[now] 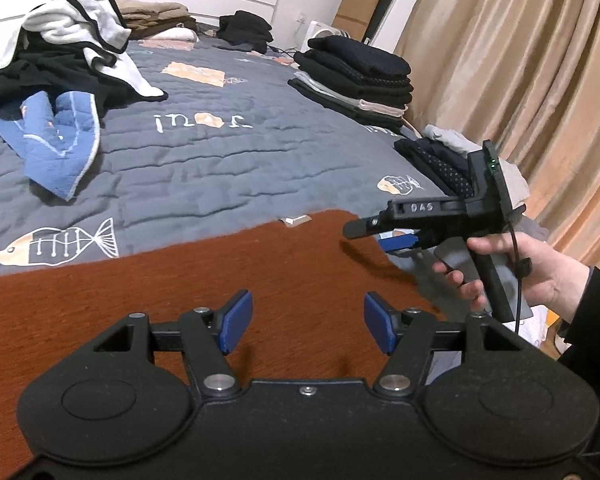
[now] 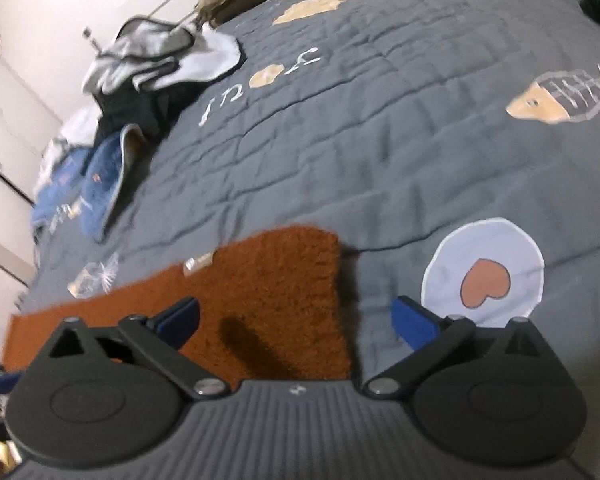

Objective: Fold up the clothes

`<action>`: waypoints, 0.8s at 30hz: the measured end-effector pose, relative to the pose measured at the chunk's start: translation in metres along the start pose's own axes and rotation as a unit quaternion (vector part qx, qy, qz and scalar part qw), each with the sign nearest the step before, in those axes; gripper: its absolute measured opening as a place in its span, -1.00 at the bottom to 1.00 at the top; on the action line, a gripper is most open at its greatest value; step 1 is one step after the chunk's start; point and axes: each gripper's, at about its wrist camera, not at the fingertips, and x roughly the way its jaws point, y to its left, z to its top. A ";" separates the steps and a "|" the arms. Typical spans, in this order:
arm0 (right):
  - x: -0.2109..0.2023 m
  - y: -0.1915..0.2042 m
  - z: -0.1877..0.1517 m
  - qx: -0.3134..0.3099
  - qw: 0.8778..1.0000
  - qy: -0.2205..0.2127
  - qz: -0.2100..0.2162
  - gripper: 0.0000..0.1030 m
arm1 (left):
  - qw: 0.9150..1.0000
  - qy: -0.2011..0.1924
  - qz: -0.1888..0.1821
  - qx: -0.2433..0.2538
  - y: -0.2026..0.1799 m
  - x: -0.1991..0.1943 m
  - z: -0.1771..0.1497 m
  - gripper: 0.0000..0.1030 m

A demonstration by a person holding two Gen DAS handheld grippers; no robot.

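Note:
A rust-brown garment (image 1: 180,280) lies flat on the grey quilted bed (image 1: 220,152), its far edge straight and its corner toward the right. My left gripper (image 1: 308,300) hovers over it, blue pads apart with nothing between them. A hand (image 1: 540,272) holds my right gripper (image 1: 374,236) at the garment's right corner. In the right wrist view the right gripper (image 2: 296,312) stands wide open above that corner of the garment (image 2: 280,280), holding nothing.
Unfolded clothes sit at the far left: a white and black piece (image 1: 80,28) and a blue one (image 1: 56,140). A stack of folded dark clothes (image 1: 360,76) stands at the right edge, with a smaller pile (image 1: 440,160) nearer. Beige curtains (image 1: 520,60) hang behind.

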 end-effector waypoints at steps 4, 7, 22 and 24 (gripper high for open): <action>0.001 -0.008 0.001 0.037 0.999 -0.020 0.033 0.99 | 1.000 -0.003 0.005 -0.003 0.006 -0.009 -0.003 0.19; 0.003 -0.016 0.004 0.070 0.994 -0.030 0.083 0.94 | 1.000 -0.006 0.010 -0.008 0.010 -0.016 -0.005 0.20; 0.029 -0.008 0.004 0.090 0.982 0.029 0.162 -0.44 | 0.999 -0.024 0.027 -0.023 0.029 -0.044 -0.009 0.20; 0.036 -0.014 0.001 0.110 0.983 0.031 0.147 -0.74 | 0.999 -0.024 0.029 -0.024 0.032 -0.046 -0.011 0.20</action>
